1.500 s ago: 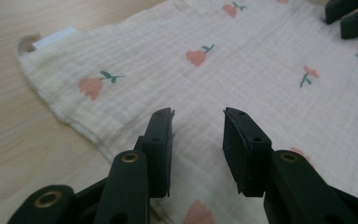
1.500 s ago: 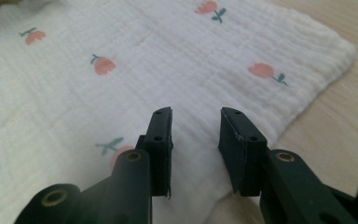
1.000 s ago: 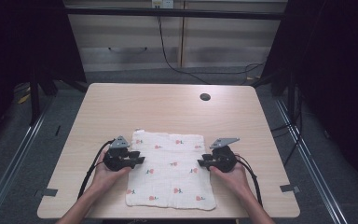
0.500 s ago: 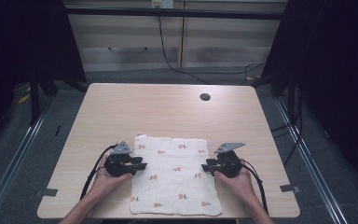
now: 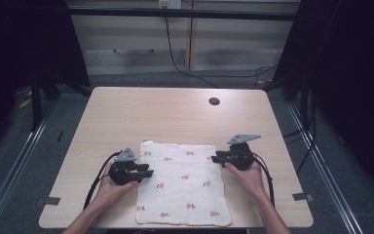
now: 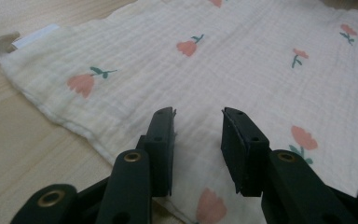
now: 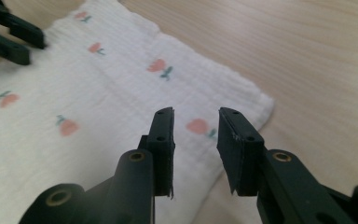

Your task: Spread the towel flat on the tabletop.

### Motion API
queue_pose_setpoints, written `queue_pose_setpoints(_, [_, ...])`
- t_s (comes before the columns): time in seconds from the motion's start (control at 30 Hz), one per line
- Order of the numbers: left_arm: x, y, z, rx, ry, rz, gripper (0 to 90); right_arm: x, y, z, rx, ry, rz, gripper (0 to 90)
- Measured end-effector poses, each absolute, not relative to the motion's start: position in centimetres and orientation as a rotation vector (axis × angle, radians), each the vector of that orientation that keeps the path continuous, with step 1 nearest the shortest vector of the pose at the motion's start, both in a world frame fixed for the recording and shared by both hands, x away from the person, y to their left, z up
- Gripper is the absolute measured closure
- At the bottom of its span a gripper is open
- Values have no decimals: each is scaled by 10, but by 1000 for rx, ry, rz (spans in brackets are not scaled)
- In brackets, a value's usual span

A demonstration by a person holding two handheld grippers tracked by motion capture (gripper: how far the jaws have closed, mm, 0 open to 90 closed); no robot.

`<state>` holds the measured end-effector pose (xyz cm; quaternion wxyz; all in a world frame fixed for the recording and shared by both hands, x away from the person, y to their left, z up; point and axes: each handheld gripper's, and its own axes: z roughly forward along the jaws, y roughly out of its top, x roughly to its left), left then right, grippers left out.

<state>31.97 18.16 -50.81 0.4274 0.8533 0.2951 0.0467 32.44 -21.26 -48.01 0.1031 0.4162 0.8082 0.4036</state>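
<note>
A cream cloth [image 5: 182, 183] printed with small pink flowers lies flat on the wooden table [image 5: 175, 117], its near edge at the table's front edge. My left gripper [image 5: 148, 173] rests at the cloth's left edge, held in a hand. In the left gripper view the cloth [image 6: 214, 60] spreads under my open left gripper [image 6: 198, 116], with nothing pinched. My right gripper [image 5: 215, 158] hovers at the cloth's right edge near its far corner. Its jaws have just closed a little. In the right gripper view my right gripper [image 7: 196, 114] stands open above the cloth [image 7: 74, 84].
A dark round hole [image 5: 214, 101] sits in the tabletop at the back right. Bare wood stretches behind the cloth. A white label [image 6: 35, 36] is sewn at one cloth corner. Cables trail from both grippers toward the front edge. Black curtains flank the table.
The cloth has slid toward the table's front edge. My right gripper has since lifted and moved farther away along the right edge. The left gripper has shifted slightly nearer.
</note>
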Motion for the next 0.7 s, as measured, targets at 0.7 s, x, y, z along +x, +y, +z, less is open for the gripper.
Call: queue_pose_setpoints(0.7, [319, 182, -508, 2134, 726, 123, 641, 379, -210, -508, 1300, 2354, 1147, 622])
